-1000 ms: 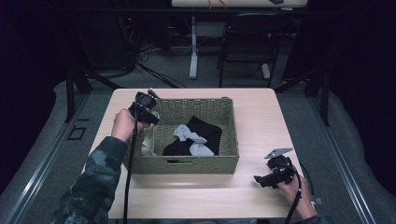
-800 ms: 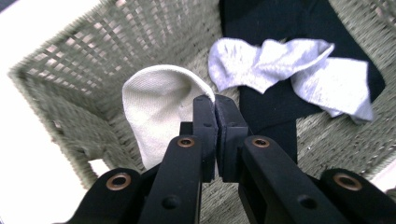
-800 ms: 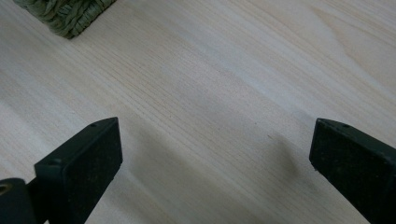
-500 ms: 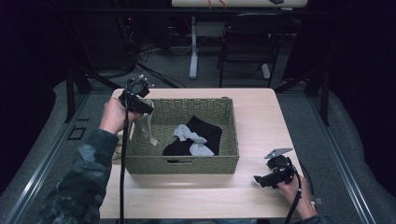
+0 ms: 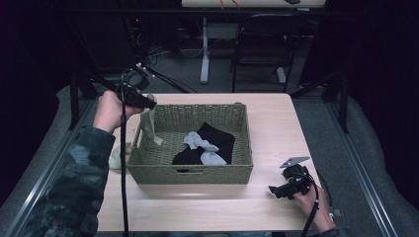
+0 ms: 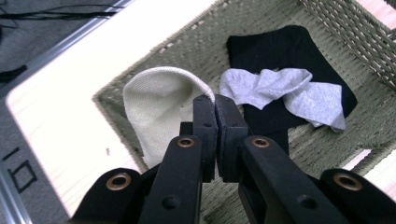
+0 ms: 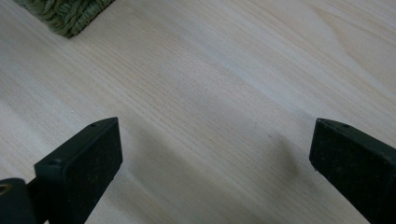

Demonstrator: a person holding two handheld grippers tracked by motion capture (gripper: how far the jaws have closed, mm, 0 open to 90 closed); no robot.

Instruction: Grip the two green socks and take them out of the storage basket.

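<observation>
A cream sock hangs from my left gripper, which is shut on its top edge above the left rim of the woven basket. In the left gripper view the pads pinch the cream sock at the left gripper, over the basket's corner. Inside lie a black garment and a crumpled grey sock; the grey sock rests on the black garment. My right gripper rests low at the table's front right, open, with bare wood between its jaws.
A pale cloth piece lies on the table against the basket's left wall. A basket corner shows far from the right gripper. Bare wooden table lies right of and in front of the basket. Dark chairs and floor lie beyond.
My left gripper has risen with the cream sock, which now dangles higher over the basket's left rim. The right gripper has stayed put.
</observation>
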